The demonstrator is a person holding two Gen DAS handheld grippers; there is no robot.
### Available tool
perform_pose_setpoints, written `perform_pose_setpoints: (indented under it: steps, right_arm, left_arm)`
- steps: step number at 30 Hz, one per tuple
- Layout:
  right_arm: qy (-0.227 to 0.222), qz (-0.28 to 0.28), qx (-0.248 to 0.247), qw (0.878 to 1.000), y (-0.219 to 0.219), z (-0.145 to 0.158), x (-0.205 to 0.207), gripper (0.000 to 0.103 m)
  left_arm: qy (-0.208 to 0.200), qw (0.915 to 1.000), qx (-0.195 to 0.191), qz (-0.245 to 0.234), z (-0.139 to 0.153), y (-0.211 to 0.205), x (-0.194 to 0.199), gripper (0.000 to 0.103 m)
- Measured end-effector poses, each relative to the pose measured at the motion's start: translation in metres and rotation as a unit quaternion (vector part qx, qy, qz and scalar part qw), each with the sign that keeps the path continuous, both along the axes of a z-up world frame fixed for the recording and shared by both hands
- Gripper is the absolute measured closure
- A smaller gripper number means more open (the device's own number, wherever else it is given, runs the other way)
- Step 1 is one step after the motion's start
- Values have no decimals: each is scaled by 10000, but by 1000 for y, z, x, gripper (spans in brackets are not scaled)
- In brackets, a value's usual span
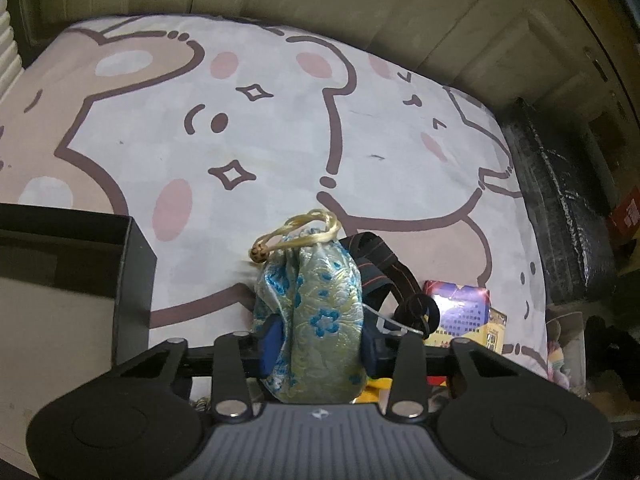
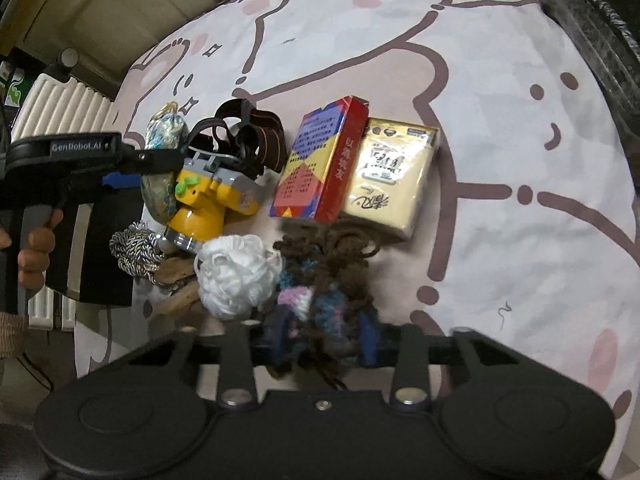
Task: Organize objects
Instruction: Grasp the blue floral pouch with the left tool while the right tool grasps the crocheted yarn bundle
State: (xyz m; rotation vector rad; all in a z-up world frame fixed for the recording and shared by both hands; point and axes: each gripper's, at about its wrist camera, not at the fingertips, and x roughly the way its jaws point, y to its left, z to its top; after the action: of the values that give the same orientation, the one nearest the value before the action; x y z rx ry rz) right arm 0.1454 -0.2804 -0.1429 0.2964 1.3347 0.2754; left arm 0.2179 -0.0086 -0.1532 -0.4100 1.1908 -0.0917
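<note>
My left gripper (image 1: pixel 320 344) is shut on a blue-and-gold brocade drawstring pouch (image 1: pixel 314 304) and holds it above the cartoon bedsheet (image 1: pixel 260 128). The pouch also shows in the right wrist view (image 2: pixel 164 136), held by the left gripper (image 2: pixel 132 168). My right gripper (image 2: pixel 326 340) is shut on a brown, blue and pink knitted yarn piece (image 2: pixel 332 280). In front of it lie a white yarn ball (image 2: pixel 236 272), a yellow headlamp (image 2: pixel 212 196) with its dark strap (image 2: pixel 248 136), a red-and-blue card box (image 2: pixel 316 160) and a gold tissue pack (image 2: pixel 388 176).
A black open box (image 1: pixel 132 276) stands at the left of the left wrist view. A twisted grey cord (image 2: pixel 134 252) and wooden pieces (image 2: pixel 176 284) lie near the headlamp. A dark padded bed frame (image 1: pixel 560 208) borders the right edge; a white radiator (image 2: pixel 64 108) is at the far left.
</note>
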Motion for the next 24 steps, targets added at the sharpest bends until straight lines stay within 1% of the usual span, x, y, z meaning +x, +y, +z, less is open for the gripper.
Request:
perform_pose_setpoints:
  steps: [1,2,3,4,9,13,15,19,20,21,22,23,24]
  right_arm:
    - [-40,-25,7,10000,0,2,0,77]
    - [-97,-32,-14,9999,1,5,-1,81]
    - [-148,-49,-38,9999,1,8,-1,81]
    - [-195,-67,-59,9998,2,11,-1,82]
    - [-368,-142,-116,9992,4,22,-5,83]
    - [-523,-281,-17,9982,2,33,-10,83]
    - [-575,-368,24,9977,0,37,-11,83]
    - [-606,-488,24,9970,-1,40,-12,83]
    - [-603,-495,7,9970,-1,40,-13,83]
    - [-597,-500,-5,9970,-1,40,-14,83]
    - [-588,-506,-21,9970,-1,40,-15,83]
    - [-577,-513,-43,9970,-2,40,-16,83]
    - [-565,-526,-53,9970,-3,39,-16,83]
  left_arm:
    - [-3,10000,16,-13,1,0,-1,65]
    - [-10,10000,44,-30,2,0,-3,65]
    - [-20,10000,83,-50,4,0,-4,69]
    - [-42,9999,130,-79,6,0,-6,71]
    - [-140,9992,249,-286,19,-2,-20,71]
    - [-267,9964,365,-718,33,-11,-37,71]
    - [-277,9931,449,-1050,37,-23,-45,71]
    - [-295,9854,644,-1549,33,-45,-54,69]
    - [-306,9836,686,-1638,31,-50,-56,66]
    - [-291,9831,679,-1676,30,-53,-56,57]
    - [-284,9835,644,-1668,30,-53,-56,45]
    - [-307,9837,597,-1670,31,-54,-56,38]
    - [-333,9836,639,-1656,31,-54,-56,20]
